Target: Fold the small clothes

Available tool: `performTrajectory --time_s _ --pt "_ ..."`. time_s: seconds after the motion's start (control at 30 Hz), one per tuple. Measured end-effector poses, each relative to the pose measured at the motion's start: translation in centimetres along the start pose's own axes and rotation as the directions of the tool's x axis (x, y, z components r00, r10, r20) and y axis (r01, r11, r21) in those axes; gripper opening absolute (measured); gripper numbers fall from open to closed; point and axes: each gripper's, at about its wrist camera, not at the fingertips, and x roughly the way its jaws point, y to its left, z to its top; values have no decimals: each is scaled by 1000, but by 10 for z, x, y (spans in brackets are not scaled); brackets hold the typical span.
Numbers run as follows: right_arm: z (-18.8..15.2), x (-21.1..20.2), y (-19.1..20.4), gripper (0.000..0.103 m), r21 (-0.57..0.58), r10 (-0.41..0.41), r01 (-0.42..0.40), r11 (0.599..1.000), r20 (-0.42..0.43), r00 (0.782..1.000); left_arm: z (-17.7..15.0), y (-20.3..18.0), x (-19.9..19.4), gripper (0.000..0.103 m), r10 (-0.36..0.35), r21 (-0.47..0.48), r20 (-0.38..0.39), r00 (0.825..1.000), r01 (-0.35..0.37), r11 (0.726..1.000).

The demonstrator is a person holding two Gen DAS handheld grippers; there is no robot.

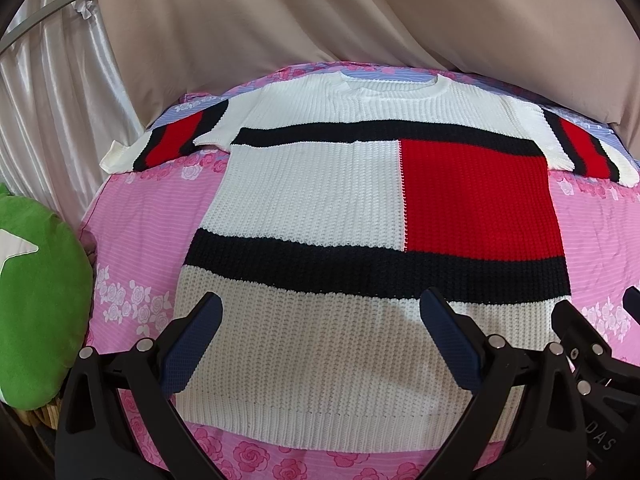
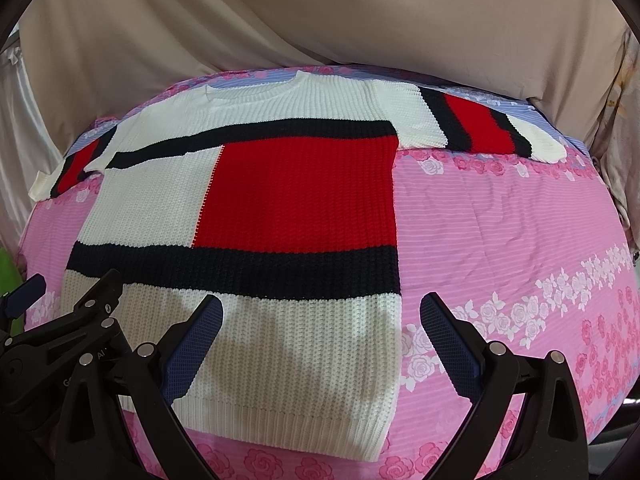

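A knitted sweater (image 1: 320, 184), white with navy bands and a red block, lies flat and face up on the pink floral bedsheet (image 1: 136, 224), both short sleeves spread out. My left gripper (image 1: 320, 312) is open and empty, hovering above the white hem area. My right gripper (image 2: 320, 312) is open and empty above the hem's right corner, its right finger (image 2: 448, 340) over the sheet. The sweater also fills the right wrist view (image 2: 248, 200). The right gripper shows at the right edge of the left wrist view (image 1: 592, 340); the left gripper shows at the left of the right wrist view (image 2: 60, 320).
A green plush cushion (image 1: 36, 300) sits at the bed's left edge. Beige fabric (image 1: 320, 20) hangs behind the bed, with a silvery curtain (image 1: 48, 92) at the left. Bare pink sheet (image 2: 520, 232) lies right of the sweater.
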Motion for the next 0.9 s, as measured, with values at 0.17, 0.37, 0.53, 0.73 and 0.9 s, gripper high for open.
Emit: performTrajectory --time_s 0.17,0.37,0.53,0.73,0.9 --pt "1 4 -2 98 -1 5 -5 1000 -7 1000 -1 3 2 97 2 1 -3 1000 -2 1000" --pt "2 7 -1 98 1 8 -8 1000 -17 1000 0 -1 8 97 10 4 -14 1000 -10 1000" --pt "2 13 -2 98 2 12 -11 1000 -33 999 1 -5 12 97 16 7 -28 999 -16 1000" --pt "10 27 -19 98 40 85 -83 996 -49 995 13 -3 14 97 -4 -16 -27 1000 4 1000" --pt "62 54 -134 97 265 90 -96 960 34 995 36 19 19 97 -66 -137 -44 997 60 989"
